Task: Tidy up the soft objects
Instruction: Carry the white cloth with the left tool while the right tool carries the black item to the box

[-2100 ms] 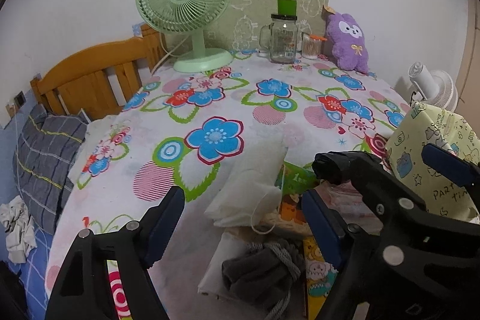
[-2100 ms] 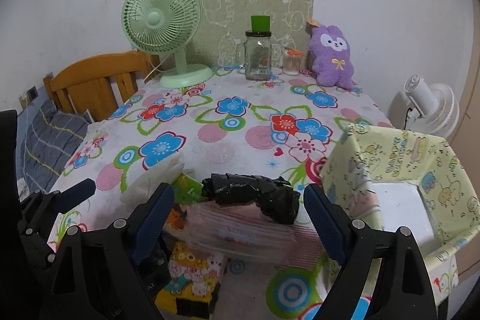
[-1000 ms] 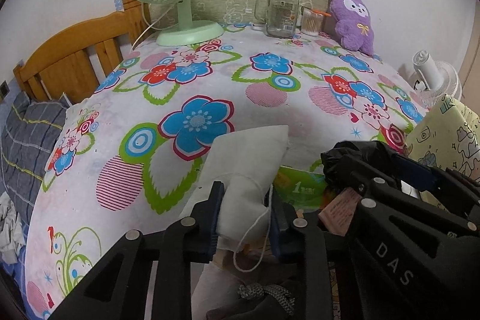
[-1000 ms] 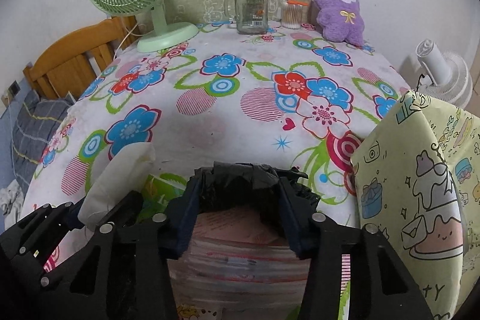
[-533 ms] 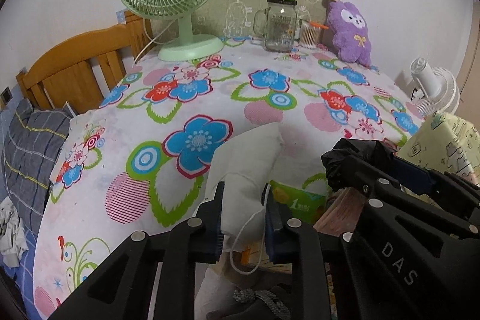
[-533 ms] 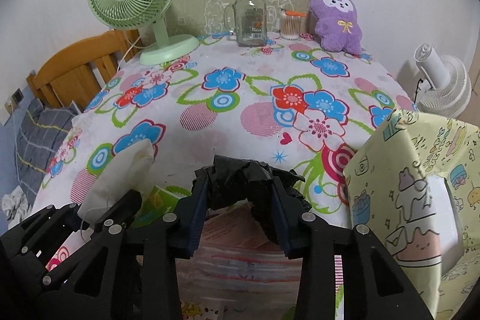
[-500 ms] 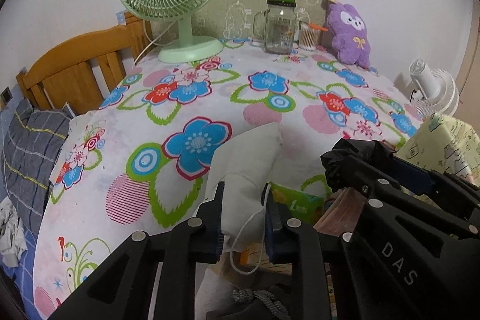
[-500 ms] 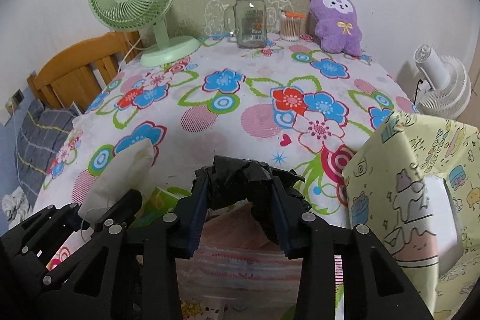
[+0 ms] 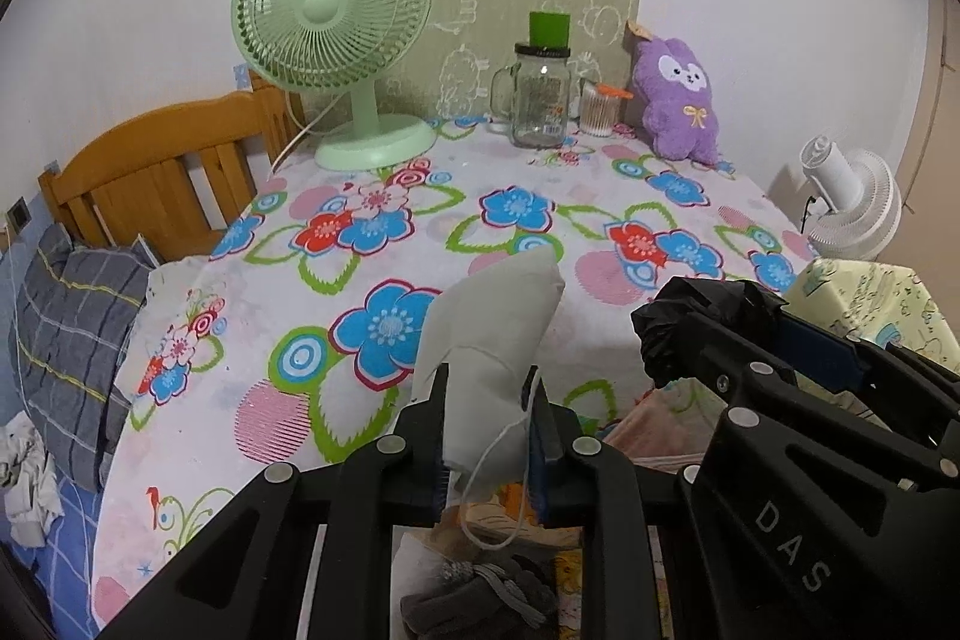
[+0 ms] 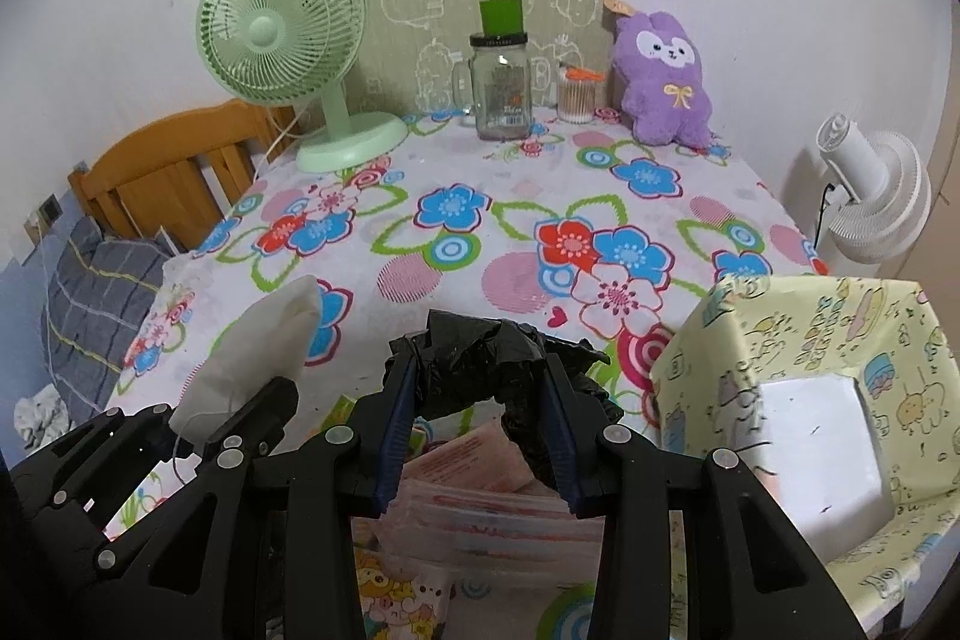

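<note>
My left gripper (image 9: 487, 388) is shut on a white face mask (image 9: 492, 328) and holds it up above the table's front edge; its ear loop dangles below. The mask also shows in the right wrist view (image 10: 258, 352). My right gripper (image 10: 480, 376) is shut on a crumpled black plastic bag (image 10: 480, 358), lifted above a pink packet (image 10: 486, 466). The bag shows at the right in the left wrist view (image 9: 702, 316). A yellow cartoon-print box (image 10: 828, 400) stands open at the right. A dark grey knit item (image 9: 480, 604) lies below my left gripper.
The flowered tablecloth (image 10: 516, 196) carries a green fan (image 10: 282, 34), a glass jar mug (image 10: 501, 85), a cotton swab cup (image 10: 576, 97) and a purple plush (image 10: 663, 82) at the back. A wooden chair (image 9: 156, 172) stands left, a white fan (image 10: 870, 196) right.
Both grippers closed, the left on the mask and the right on the black bag, then lifted them up and drew back from the pile.
</note>
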A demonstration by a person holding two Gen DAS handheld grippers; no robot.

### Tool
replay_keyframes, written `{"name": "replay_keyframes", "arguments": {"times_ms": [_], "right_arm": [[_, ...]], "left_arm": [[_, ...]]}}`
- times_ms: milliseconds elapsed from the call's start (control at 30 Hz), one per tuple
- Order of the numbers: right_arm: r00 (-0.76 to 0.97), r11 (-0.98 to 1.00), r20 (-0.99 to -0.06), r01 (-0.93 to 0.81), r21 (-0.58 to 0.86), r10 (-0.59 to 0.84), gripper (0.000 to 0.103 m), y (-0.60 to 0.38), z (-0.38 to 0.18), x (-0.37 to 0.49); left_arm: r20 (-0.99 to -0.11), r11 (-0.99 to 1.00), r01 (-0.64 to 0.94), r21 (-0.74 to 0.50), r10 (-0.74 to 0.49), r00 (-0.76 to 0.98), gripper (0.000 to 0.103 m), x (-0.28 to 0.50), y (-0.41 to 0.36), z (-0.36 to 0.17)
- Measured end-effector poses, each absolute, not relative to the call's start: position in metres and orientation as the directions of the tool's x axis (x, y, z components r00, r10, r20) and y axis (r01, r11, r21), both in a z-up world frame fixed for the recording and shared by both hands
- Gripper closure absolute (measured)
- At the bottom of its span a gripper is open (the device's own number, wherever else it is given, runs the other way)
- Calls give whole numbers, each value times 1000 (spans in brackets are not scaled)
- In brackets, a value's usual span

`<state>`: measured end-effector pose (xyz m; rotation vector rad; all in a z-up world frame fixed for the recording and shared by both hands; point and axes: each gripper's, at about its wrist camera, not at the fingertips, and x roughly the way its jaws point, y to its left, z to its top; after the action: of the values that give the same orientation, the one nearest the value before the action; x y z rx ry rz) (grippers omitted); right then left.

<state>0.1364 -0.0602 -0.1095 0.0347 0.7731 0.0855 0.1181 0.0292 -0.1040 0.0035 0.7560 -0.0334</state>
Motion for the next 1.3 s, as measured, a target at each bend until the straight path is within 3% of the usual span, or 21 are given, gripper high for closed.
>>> {"name": "replay_keyframes", "arguments": {"times_ms": [1300], "right_arm": [[825, 997, -561, -38, 63, 67, 60, -146, -30, 62]], "left_arm": [[-567, 996, 93, -15, -85, 819, 84, 59, -59, -34]]}}
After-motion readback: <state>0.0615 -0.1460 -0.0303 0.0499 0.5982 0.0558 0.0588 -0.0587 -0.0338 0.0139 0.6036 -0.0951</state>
